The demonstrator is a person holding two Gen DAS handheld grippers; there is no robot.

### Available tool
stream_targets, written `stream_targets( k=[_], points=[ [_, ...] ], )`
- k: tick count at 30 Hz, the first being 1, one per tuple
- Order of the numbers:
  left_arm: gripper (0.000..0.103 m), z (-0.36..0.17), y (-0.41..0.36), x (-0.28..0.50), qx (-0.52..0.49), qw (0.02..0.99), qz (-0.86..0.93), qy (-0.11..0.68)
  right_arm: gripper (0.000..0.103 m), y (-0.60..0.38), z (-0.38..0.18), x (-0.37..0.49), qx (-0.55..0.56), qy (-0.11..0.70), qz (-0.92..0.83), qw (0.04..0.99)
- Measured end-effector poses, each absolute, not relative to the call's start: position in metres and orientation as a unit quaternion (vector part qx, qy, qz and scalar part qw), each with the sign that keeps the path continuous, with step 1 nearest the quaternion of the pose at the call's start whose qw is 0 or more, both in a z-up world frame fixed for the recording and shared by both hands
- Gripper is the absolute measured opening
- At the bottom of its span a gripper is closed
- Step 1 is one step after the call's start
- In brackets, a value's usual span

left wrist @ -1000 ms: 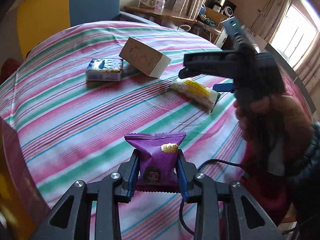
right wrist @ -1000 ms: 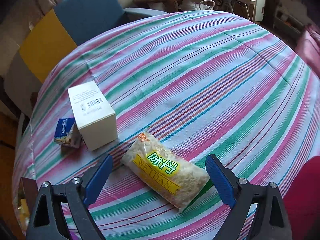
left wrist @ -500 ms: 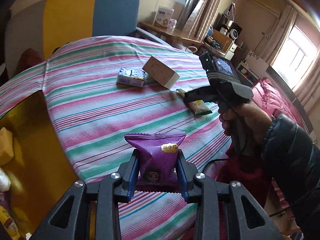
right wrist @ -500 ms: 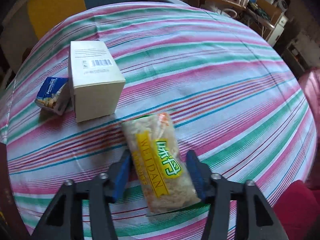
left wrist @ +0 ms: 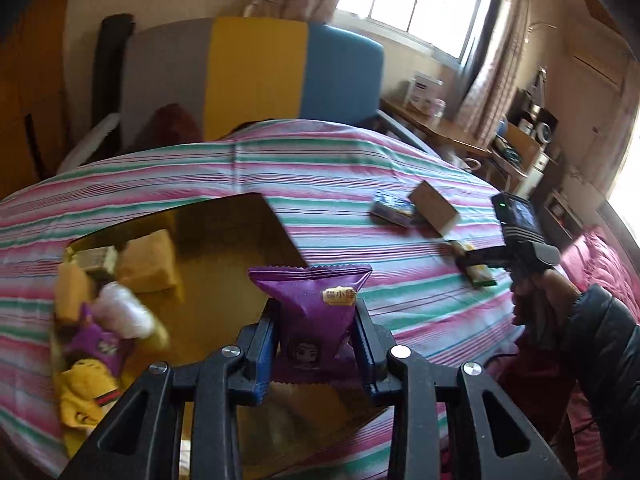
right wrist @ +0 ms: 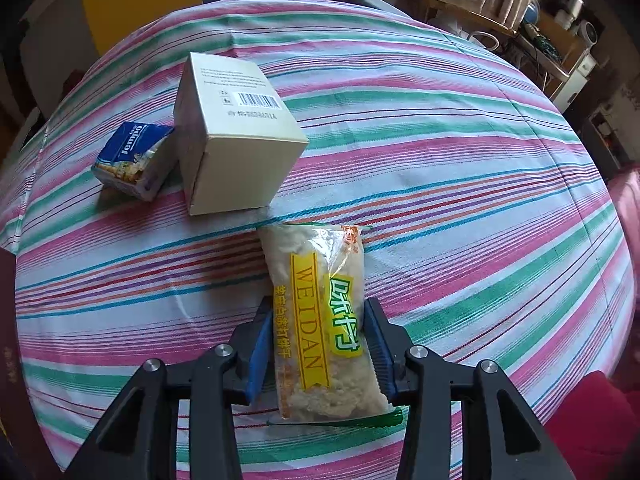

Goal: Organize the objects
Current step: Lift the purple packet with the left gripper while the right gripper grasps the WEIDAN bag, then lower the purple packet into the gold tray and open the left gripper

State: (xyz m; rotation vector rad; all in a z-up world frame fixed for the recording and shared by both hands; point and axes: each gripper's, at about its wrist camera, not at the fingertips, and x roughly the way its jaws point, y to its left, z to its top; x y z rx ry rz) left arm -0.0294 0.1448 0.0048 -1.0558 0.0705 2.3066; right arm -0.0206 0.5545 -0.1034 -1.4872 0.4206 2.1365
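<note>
Your left gripper [left wrist: 314,354] clamps its fingers on a purple snack packet [left wrist: 312,312] above the open cardboard box [left wrist: 256,240]. On the striped worktop [right wrist: 460,184], a "Tempo" tissue pack [right wrist: 134,156] touches a barcoded carton [right wrist: 236,136]; your right gripper [right wrist: 320,354] pinches the "WEIDAN" packet [right wrist: 320,312], open cloth rightward.

A purple snack packet [left wrist: 316,312] against a pink, green and white striped tablecloth [right wrist: 440,152]. Nearby: a cream box [right wrist: 236,140], a blue tissue pack [right wrist: 132,156] and a yellow-and-green labelled cracker bag [right wrist: 320,312].
</note>
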Motion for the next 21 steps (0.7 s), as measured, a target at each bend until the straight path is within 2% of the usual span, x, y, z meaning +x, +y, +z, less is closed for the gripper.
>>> stream_targets(
  k=[12, 21],
  points=[
    [0.034, -0.011, 0.097, -0.039, -0.411, 0.241, 0.879, -0.005, 0.043, 0.544, -0.102, -0.026, -0.553, 0.111, 0.786, 0.253],
    [0.034, -0.019, 0.092, -0.044, -0.423, 0.24, 0.874, -0.015, 0.044, 0.548, -0.104, -0.029, -0.554, 0.12, 0.784, 0.254]
  ],
)
